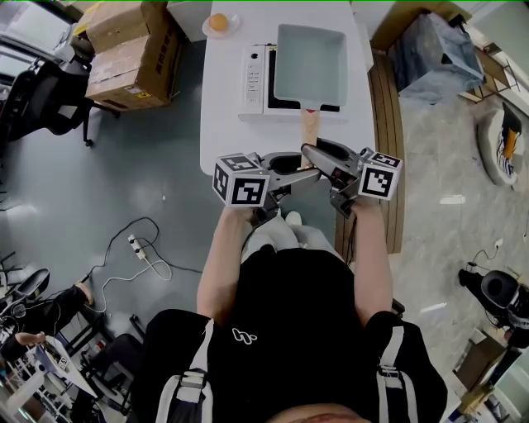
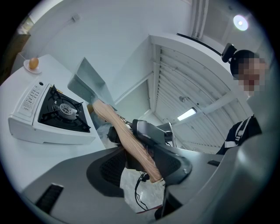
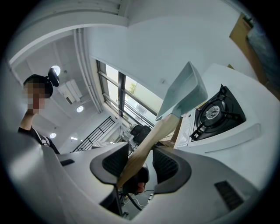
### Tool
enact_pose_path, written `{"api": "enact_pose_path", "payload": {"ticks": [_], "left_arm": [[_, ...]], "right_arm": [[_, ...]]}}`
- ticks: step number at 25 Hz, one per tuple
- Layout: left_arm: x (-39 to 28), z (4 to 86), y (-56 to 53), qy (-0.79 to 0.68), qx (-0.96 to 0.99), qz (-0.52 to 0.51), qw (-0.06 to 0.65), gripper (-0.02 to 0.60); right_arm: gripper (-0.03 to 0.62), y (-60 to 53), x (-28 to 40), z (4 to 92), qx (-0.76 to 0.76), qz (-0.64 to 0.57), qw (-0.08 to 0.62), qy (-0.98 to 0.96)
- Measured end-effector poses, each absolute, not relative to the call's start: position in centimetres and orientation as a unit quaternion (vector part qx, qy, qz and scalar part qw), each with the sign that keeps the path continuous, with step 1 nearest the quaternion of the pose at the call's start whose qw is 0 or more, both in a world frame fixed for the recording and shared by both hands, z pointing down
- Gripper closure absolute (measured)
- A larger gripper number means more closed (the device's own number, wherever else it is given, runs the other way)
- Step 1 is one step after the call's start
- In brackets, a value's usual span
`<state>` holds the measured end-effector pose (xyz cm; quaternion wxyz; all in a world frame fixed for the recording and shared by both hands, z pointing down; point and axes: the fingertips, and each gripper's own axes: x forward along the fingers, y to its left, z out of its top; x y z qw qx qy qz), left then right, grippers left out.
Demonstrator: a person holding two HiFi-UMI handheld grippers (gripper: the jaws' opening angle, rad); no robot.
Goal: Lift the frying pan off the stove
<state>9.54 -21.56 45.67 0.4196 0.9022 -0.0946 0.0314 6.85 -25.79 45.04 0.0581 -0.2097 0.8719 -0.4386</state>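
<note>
A pale blue rectangular frying pan [image 1: 310,64] hangs above the white single-burner stove [image 1: 252,81] on the white table [image 1: 221,124]. Its wooden handle [image 1: 309,128] points toward me. My left gripper [image 1: 291,168] and my right gripper [image 1: 319,155] meet at the handle's near end, each shut on it. In the left gripper view the handle [image 2: 127,139] runs slanted between the left gripper [image 2: 136,154] jaws, with the pan [image 2: 89,85] tilted up clear of the bare burner [image 2: 63,109]. The right gripper view shows the handle [image 3: 146,146] across the right gripper [image 3: 140,162], the pan [image 3: 183,92] raised beside the stove [image 3: 218,111].
A small plate with an orange round thing [image 1: 220,23] sits at the table's far end. Cardboard boxes [image 1: 132,54] and an office chair [image 1: 41,99] stand at the left. A power strip with cables [image 1: 136,246] lies on the floor. A wooden bench [image 1: 388,157] runs along the table's right.
</note>
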Motion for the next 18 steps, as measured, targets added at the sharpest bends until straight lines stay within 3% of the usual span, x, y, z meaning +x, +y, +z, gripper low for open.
{"api": "enact_pose_path", "payload": {"ticks": [18], "left_arm": [[8.83, 46.21, -20.85, -0.105, 0.898, 0.029, 0.426, 0.362]], "right_arm": [[0.414, -25.01, 6.03, 45.6, -0.2, -0.445, 0.052, 0.871]]}}
